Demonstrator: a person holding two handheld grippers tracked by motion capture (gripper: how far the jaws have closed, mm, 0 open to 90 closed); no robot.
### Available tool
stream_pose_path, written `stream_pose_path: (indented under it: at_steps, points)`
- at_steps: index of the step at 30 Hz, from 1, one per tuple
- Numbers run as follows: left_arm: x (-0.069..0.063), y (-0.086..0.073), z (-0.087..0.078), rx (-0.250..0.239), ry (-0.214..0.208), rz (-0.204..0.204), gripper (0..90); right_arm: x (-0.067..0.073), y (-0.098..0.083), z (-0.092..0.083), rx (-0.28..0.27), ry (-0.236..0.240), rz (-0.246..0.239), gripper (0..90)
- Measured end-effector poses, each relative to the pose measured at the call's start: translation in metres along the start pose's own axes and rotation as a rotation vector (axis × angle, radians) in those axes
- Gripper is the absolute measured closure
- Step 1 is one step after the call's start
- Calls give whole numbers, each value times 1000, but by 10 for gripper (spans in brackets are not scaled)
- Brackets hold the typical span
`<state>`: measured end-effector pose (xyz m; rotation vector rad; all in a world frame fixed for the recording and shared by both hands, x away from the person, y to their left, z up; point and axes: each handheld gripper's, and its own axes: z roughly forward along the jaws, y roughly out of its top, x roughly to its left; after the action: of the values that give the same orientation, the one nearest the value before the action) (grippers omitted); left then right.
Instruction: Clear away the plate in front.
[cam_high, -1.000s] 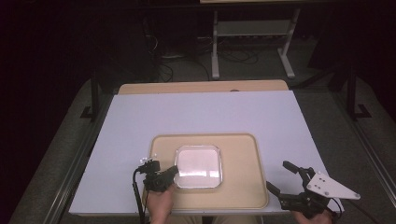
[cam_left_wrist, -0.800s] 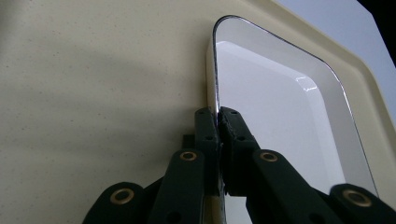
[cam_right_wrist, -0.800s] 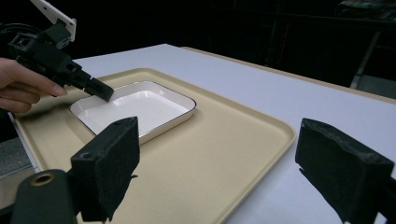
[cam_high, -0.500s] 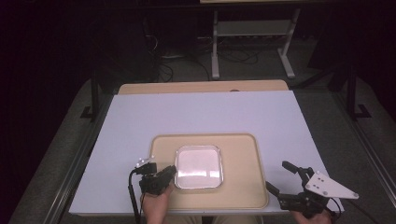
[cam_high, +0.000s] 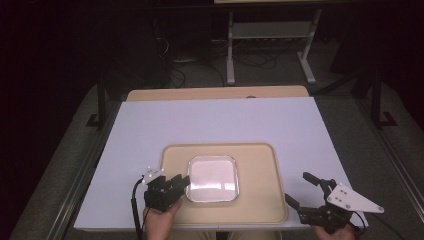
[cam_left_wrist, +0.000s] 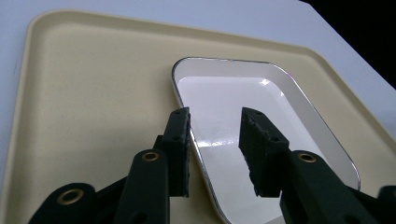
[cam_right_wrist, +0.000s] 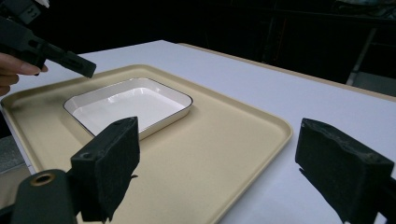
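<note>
Fingers of left gripper (cam_left_wrist: 212, 140) just opening astride glossy white dish (cam_left_wrist: 261, 135) rim; right gripper (cam_high: 304, 192) spread.

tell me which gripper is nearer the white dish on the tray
Left. The left gripper is at the white dish, its jaws straddling the dish's near-left rim and just opening. The right gripper sits open off the tray, to its right.

At the high view's lower left, the left gripper (cam_high: 184, 181) has its jaws partly apart, having just been opening. At lower right, the right gripper (cam_high: 301, 188) gapes wide.
</note>
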<state>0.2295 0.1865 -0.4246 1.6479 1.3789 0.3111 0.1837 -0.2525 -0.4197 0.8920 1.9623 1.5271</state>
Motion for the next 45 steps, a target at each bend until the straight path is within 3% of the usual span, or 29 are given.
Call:
stream_pose_path:
  at_steps: [6, 9, 17, 26, 28, 30, 33, 34, 36, 38, 39, 42, 45]
  points:
    - [-3, 4, -5, -28, -22, 126, 583, -1, 0, 0, 3, -7, 6, 129]
    - [-2, 7, -6, -37, -63, 150, 574, -1, 0, 0, 5, -12, 3, 130]
    - [1, 11, -9, -64, -112, 187, 517, -2, -1, 0, 8, -25, 9, 130]
    - [10, 20, -12, -77, -179, 296, 501, -4, -1, -1, 9, -38, 22, 130]
    - [10, 20, -12, -81, -182, 305, 499, -5, -1, -1, 10, -39, 23, 130]
    - [13, 22, -15, -86, -186, 349, 482, -6, -2, -1, 10, -44, 30, 130]
    - [15, 23, -19, -98, -200, 383, 448, -6, -2, -1, 11, -49, 31, 130]
    - [16, 25, -21, -104, -213, 396, 442, -6, -2, -1, 12, -49, 31, 130]
    - [21, 28, -23, -97, -279, 392, 412, -6, -2, -1, 15, -51, 31, 130]
    - [23, 30, -24, -94, -293, 399, 406, -6, -2, -1, 15, -51, 32, 130]
    - [28, 33, -28, -100, -313, 430, 390, -7, -2, -1, 16, -53, 33, 130]
    - [35, 38, -33, -108, -335, 441, 364, -7, -2, 0, 18, -54, 33, 130]
    - [40, 41, -39, -110, -342, 466, 349, -7, -2, 0, 21, -56, 34, 130]
